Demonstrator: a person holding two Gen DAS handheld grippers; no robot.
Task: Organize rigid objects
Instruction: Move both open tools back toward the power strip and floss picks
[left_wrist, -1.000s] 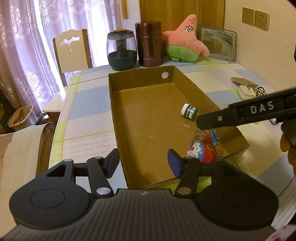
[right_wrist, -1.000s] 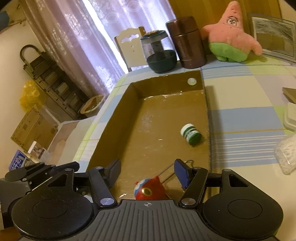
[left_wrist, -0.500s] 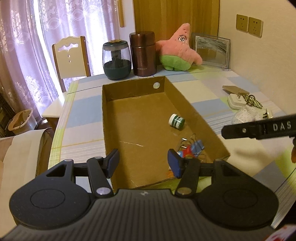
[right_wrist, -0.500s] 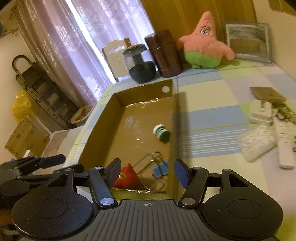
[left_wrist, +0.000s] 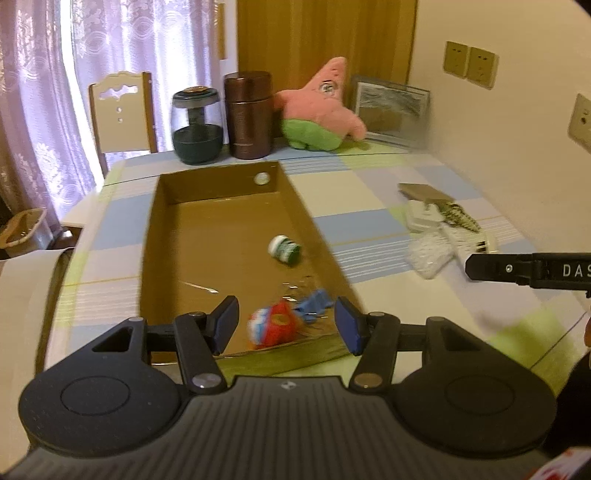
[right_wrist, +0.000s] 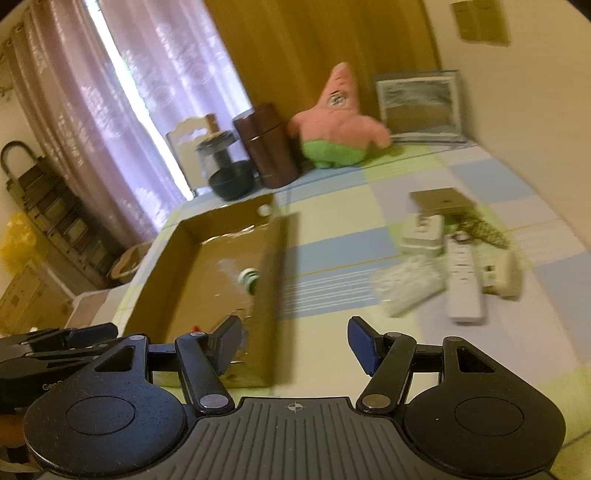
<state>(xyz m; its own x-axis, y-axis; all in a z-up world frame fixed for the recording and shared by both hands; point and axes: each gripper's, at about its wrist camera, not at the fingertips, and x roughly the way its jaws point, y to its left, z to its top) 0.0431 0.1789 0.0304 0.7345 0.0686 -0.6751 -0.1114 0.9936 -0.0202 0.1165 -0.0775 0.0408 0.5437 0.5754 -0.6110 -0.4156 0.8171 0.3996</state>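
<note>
An open cardboard box (left_wrist: 155, 236) lies on the checked tablecloth. Inside it are a small green-and-white jar (left_wrist: 284, 250), a red and blue toy figure (left_wrist: 271, 326) and blue binder clips (left_wrist: 314, 301). My left gripper (left_wrist: 286, 311) hangs open above the box's near end, with nothing between its fingers. My right gripper (right_wrist: 295, 323) is open and empty too, over the tablecloth just right of the box (right_wrist: 221, 273). Ahead of it and to the right lie a white power strip (right_wrist: 463, 284), a white adapter (right_wrist: 423, 234), a bag of white bits (right_wrist: 406, 286) and a beige plug (right_wrist: 504, 271).
A brown card (right_wrist: 441, 199) and a wire coil (right_wrist: 484, 225) lie behind the loose items. At the table's far end stand a dark jar (left_wrist: 197, 129), a brown canister (left_wrist: 248, 114), a pink star plush (left_wrist: 321, 110) and a picture frame (left_wrist: 391, 107). A chair (left_wrist: 120, 110) stands behind.
Both grippers have drawn back and risen from the box. The right one has swung to the right, toward the loose items. The toy figure and clips stay in the box.
</note>
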